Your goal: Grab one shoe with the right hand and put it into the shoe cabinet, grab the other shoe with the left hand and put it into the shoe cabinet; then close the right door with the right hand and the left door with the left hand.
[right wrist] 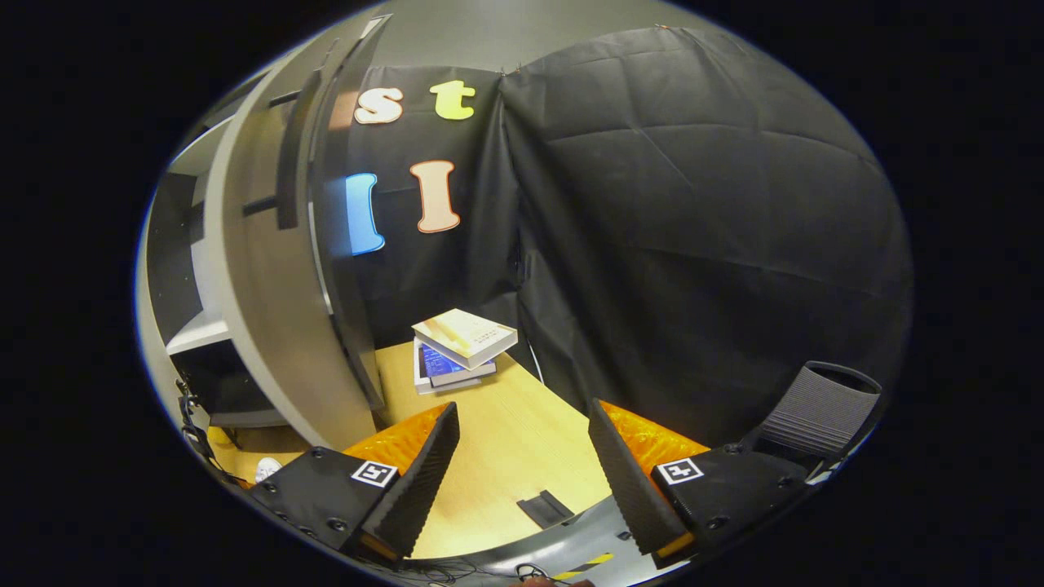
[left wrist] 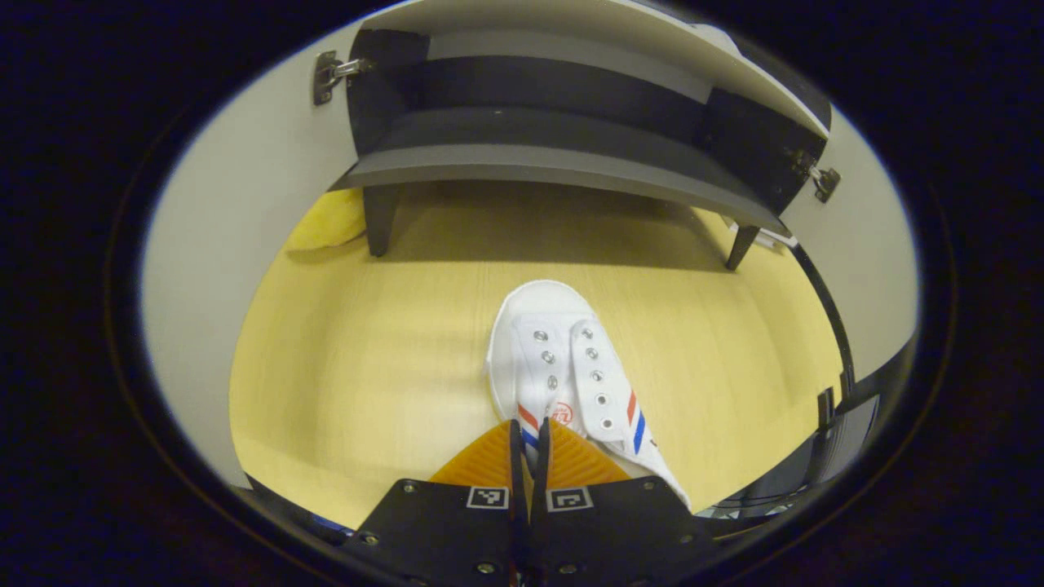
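Note:
A white canvas shoe [left wrist: 545, 350] with red and blue side stripes lies on the pale wooden floor [left wrist: 367, 367], toe pointing at the shoe cabinet [left wrist: 563, 159]. My left gripper [left wrist: 528, 436] is shut on the shoe's side wall near the heel end. The dark cabinet stands on short legs with both doors swung wide: the left door [left wrist: 236, 212] and the right door [left wrist: 869, 244]. In the right gripper view, my right gripper [right wrist: 522, 456] stands open with nothing between its fingers, just to the right of the cabinet's open door [right wrist: 269, 326].
A stack of books [right wrist: 461, 346] sits on the wooden floor [right wrist: 506, 440] by the black cloth wall. A grey ribbed chair back [right wrist: 820, 408] is at the right. A small black piece [right wrist: 545, 507] lies on the floor near the front edge.

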{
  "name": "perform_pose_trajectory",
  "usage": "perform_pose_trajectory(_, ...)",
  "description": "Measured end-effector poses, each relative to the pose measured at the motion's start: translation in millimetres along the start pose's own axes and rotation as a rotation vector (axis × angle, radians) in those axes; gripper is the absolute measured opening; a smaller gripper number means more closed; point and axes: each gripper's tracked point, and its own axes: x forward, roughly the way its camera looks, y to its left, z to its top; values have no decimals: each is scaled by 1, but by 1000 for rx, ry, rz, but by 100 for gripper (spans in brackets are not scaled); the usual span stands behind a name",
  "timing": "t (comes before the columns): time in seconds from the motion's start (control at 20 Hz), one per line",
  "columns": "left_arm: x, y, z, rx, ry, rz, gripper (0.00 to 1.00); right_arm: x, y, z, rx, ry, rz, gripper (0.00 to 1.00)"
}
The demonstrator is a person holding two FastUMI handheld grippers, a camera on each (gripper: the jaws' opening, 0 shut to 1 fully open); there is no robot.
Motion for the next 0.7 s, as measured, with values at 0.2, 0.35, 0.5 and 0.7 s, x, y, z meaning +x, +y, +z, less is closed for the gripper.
perform_pose_trajectory(0.2, -5, 2, 4, -58, -82, 32, 2, 36, -10, 11, -45, -11, 75, 99)
perform_pose_trajectory(0.35, -1, 0, -1, -117, -162, 28, 2, 57, -8, 18, -54, -13, 133, 99)
perform_pose_trajectory(0.5, 2, 1, 1, -124, -255, 26, 2, 70, 1, 29, -57, -34, 180, 99)
perform_pose_trajectory(0.7, 4, -2, 1, -129, -375, 9, 1, 82, 13, 35, -74, -40, 228, 99)
